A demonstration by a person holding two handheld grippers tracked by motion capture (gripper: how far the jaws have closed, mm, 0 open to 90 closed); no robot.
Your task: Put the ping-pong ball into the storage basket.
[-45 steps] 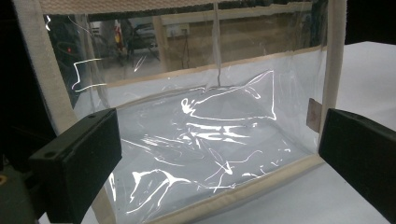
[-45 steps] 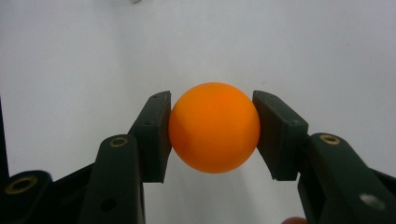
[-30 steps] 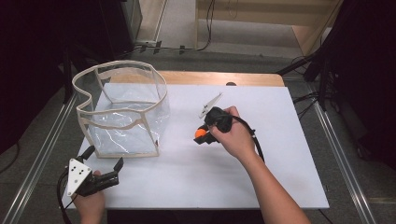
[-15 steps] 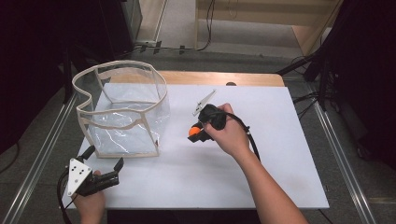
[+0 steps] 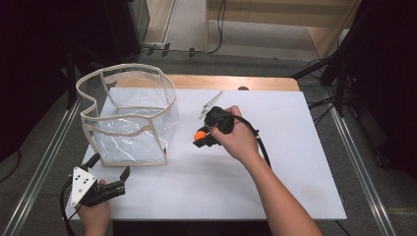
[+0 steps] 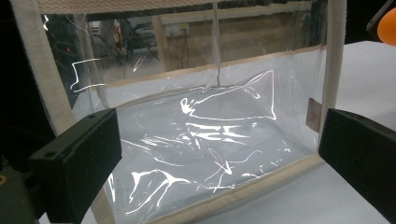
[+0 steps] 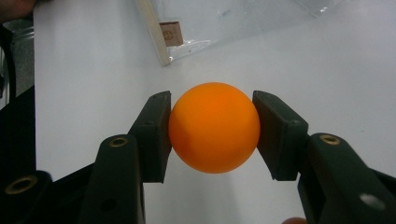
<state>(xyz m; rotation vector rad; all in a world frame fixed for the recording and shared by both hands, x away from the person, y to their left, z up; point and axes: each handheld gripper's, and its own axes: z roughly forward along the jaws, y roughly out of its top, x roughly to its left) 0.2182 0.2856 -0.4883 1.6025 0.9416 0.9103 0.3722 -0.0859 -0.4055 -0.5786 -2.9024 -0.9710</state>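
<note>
1. White board covers the table [image 5: 295, 196], with a strip of bare wood along its far edge and dark floor on every side.

2. A clear plastic bag [image 5: 129, 118] with cream fabric trim stands open-topped near the table's left edge, toward the far left corner; in the left gripper view its crinkled wall [image 6: 210, 140] is close in front of the camera.

3. The right gripper [image 5: 200, 137] sits near the middle of the table, just to the right of the bag, and is clamped on an orange ball [image 5: 199, 134]. In the right gripper view both jaws press the ball [image 7: 214, 134] from either side, and it seems to be held off the white surface (the bag's trimmed corner shows beyond it).

4. The left gripper [image 5: 109, 167] rests at the near left corner, its jaws apart and holding nothing; they point toward the bag's near wall without touching it.

5. A small pale clip-like object [image 5: 209, 104] lies beyond the right hand, toward the far edge; what it is I cannot tell.

6. My reading of the step: the ball is grasped and is being carried toward the bag.

7. The next move would call for raising the ball above the cream rim, bringing it over the opening, then parting the jaws. The bag looks light and floppy, so steadying it with the left gripper may help.
</note>
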